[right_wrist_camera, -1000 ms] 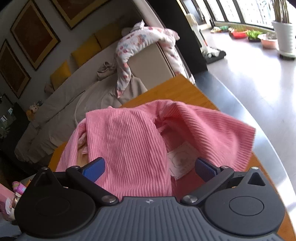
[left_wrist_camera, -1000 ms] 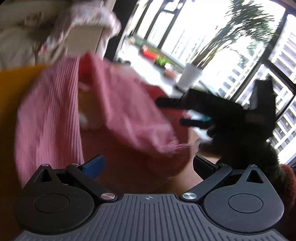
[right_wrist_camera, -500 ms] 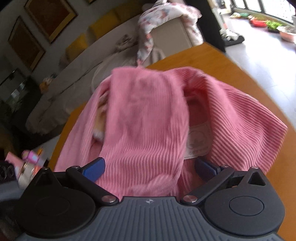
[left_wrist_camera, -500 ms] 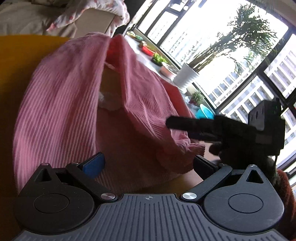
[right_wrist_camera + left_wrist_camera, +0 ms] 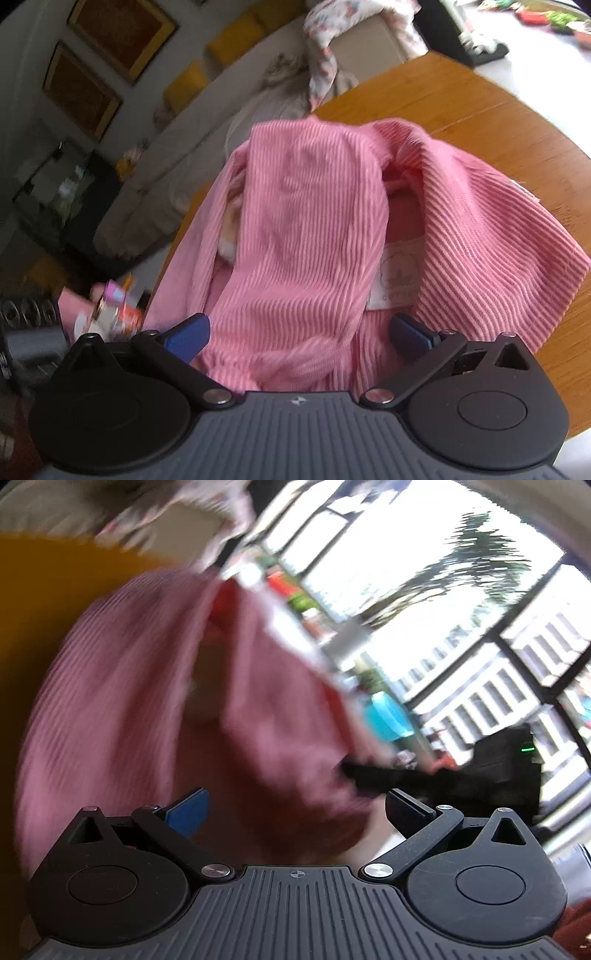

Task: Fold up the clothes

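A pink ribbed garment (image 5: 306, 229) lies rumpled on the round wooden table (image 5: 461, 107), its sides folded in over the middle. A white label (image 5: 397, 269) shows inside it. My right gripper (image 5: 299, 334) is open wide, low over the near hem, with bunched cloth lying between its fingers. In the blurred left wrist view the same garment (image 5: 122, 701) fills the middle. My left gripper (image 5: 297, 808) is open just above it and holds nothing. The right gripper (image 5: 369, 775) reaches in from the right, its tips at the cloth's edge.
A beige sofa (image 5: 221, 122) with yellow cushions and a floral cloth (image 5: 325, 44) draped on it stands behind the table. A pink toy box (image 5: 107, 306) sits low on the left. Large windows (image 5: 443, 590) and a white plant pot lie beyond the table's edge.
The right gripper has come down and closer, so the garment's near hem now lies between its open fingers. The left gripper is moving and its view has blurred.
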A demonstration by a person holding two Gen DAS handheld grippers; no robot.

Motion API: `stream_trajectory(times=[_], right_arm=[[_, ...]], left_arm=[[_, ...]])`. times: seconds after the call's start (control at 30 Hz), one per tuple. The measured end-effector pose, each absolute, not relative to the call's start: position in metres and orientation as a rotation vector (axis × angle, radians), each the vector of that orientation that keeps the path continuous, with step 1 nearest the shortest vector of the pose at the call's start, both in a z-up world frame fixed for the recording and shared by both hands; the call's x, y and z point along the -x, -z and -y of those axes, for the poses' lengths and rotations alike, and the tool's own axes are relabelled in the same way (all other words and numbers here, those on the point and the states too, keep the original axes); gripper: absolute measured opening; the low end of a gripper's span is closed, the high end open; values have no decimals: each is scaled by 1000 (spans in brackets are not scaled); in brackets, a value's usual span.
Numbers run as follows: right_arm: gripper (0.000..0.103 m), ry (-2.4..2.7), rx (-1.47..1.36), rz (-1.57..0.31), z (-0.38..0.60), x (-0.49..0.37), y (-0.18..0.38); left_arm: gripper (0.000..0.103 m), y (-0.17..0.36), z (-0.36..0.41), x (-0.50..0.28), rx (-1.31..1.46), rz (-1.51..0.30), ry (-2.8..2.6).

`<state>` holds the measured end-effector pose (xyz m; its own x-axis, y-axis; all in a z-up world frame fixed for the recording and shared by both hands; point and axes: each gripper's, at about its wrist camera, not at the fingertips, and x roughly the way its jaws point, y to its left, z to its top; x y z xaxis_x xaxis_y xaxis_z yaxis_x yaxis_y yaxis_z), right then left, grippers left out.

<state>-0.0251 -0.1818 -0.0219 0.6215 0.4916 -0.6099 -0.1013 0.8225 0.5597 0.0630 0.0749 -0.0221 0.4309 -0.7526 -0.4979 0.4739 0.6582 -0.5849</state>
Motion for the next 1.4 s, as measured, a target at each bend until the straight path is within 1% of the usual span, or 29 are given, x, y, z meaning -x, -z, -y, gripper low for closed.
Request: stream_trajectory(times=[0.07,0.2,0.23,0.37,0.43,0.53,0.8,1.07,1.2,1.33,1.4], right_arm=[[103,-360,-459,-854,182,25,12],[103,-340,-389,-629,186,42,-19],[103,-328,-410,-609,189,38,-20],[103,-313,-504,-671,193,1,-1],[103,-281,-508,-715,187,-15,14],[103,-268,-543,-728,185,-22,35],[103,-300,-629,-723,190,5,42],[103,-308,-555,-695,180,26,44],[103,-311,-465,-705,169,25,41],[103,-315,-468,-693,170,28,40],[103,-314,-471,-689,171,30,41]], left_arm=[[103,16,-75,-68,372,-765,814],[103,30,-73,-96,385,-829,741],[103,35,-71,-103,391,-849,727],[103,53,-59,-119,428,-892,713],[103,54,-61,-118,445,-882,716],[103,60,-68,-118,457,-895,730],[103,63,-86,-99,473,-938,775],[103,55,-75,-80,373,-916,768],[103,33,-65,-81,259,-865,740],[102,-2,-71,-68,43,-662,625],[101,-10,-72,-69,-50,-613,561]])
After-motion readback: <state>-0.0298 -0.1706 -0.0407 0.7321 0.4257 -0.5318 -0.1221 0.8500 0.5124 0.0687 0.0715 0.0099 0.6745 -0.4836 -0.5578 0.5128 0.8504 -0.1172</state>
